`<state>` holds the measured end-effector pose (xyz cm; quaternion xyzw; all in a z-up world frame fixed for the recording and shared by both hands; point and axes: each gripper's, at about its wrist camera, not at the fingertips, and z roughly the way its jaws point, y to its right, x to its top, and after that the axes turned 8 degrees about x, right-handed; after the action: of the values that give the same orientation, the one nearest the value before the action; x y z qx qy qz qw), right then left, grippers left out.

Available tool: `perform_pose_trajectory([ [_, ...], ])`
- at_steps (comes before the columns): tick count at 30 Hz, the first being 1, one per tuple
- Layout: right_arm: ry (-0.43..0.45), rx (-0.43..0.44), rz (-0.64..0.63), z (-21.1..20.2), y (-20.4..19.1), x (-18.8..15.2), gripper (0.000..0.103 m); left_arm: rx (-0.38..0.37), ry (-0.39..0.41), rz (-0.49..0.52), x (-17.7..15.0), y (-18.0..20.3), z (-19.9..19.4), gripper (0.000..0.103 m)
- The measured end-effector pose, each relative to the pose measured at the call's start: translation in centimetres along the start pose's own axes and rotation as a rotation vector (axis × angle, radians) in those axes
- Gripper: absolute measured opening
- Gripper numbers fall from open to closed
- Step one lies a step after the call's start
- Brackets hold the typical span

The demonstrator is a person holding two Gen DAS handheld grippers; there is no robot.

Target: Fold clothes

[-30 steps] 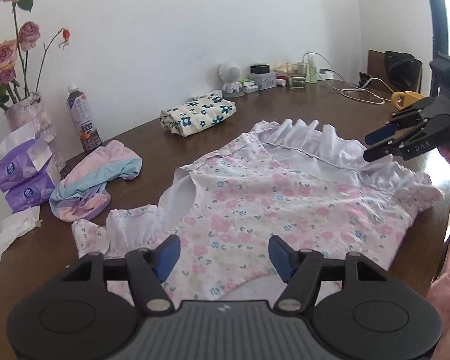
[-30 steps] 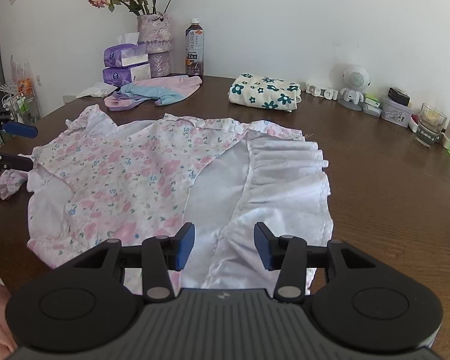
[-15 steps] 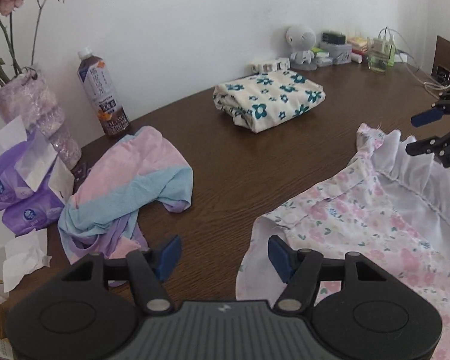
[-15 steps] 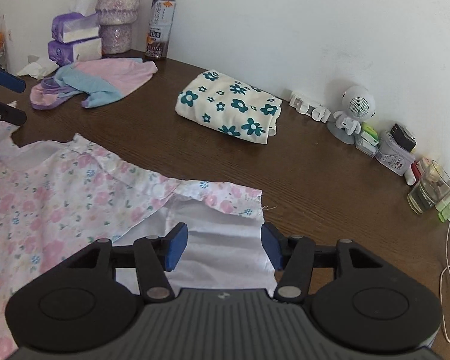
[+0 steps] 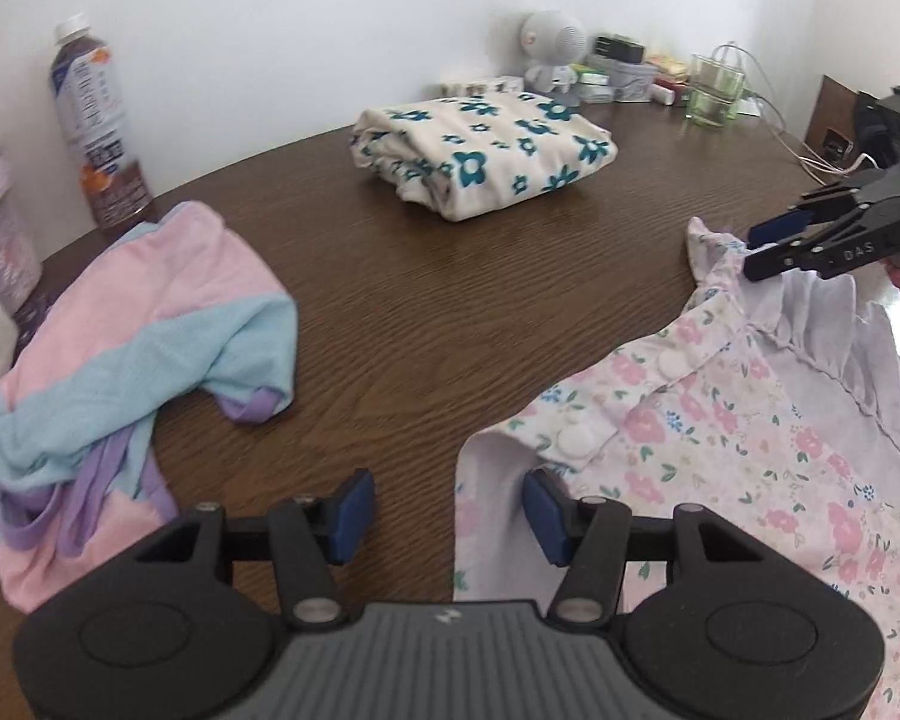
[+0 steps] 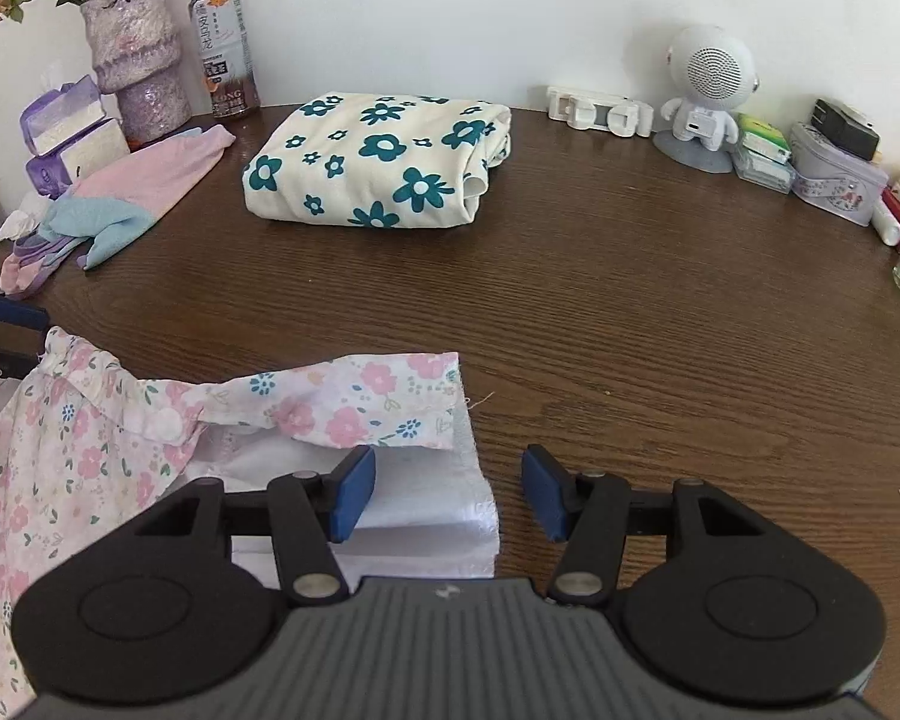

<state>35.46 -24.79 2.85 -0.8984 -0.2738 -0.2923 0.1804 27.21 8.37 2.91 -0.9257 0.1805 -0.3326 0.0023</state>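
A pink floral garment (image 5: pixel 720 420) with a white ruffle lies spread on the brown table (image 5: pixel 426 312). My left gripper (image 5: pixel 447 510) is open at its near-left corner, and the cloth's edge lies between the fingers beside the right pad. In the right wrist view the garment (image 6: pixel 360 396) shows a turned-over corner with white lining. My right gripper (image 6: pixel 447 495) is open there, its left finger over the white hem. From the left wrist view, the right gripper (image 5: pixel 771 246) hangs open at the ruffled corner.
A folded cream cloth with teal flowers (image 6: pixel 378 156) sits mid-table. A crumpled pink and blue garment (image 5: pixel 132 324) lies at the left. Along the wall stand a bottle (image 6: pixel 225 42), a vase (image 6: pixel 138 54), tissue packs (image 6: pixel 72 132), a robot-shaped speaker (image 6: pixel 708 90) and a glass (image 5: pixel 717 90).
Both grippers moved from over the middle of the spread garment to its far corners and came lower. Both stayed open. The garment itself has barely shifted.
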Motion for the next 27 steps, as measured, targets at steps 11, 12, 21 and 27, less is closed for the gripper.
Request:
perform_pose_trajectory([
  [11, 0.021, 0.07, -0.083, 0.6, -1.2, 0.0, 0.042, -0.063, 0.119, 0.082, 0.3, 1.4, 0.9, 0.001],
  [12, 0.027, 0.081, -0.073, 0.4, -1.2, 0.1, 0.027, -0.04, 0.141, 0.107, 0.2, 1.9, 0.7, 0.0],
  [21, 0.292, -0.016, -0.208, -5.6, -4.2, -0.9, 0.001, 0.226, 0.482, 0.352, -1.1, 5.0, -5.8, 0.0],
  [27, 0.488, -0.092, -0.328, -10.8, -6.9, -1.0, 0.001, 0.377, 0.617, 0.453, -0.8, 6.4, -8.4, 0.0],
])
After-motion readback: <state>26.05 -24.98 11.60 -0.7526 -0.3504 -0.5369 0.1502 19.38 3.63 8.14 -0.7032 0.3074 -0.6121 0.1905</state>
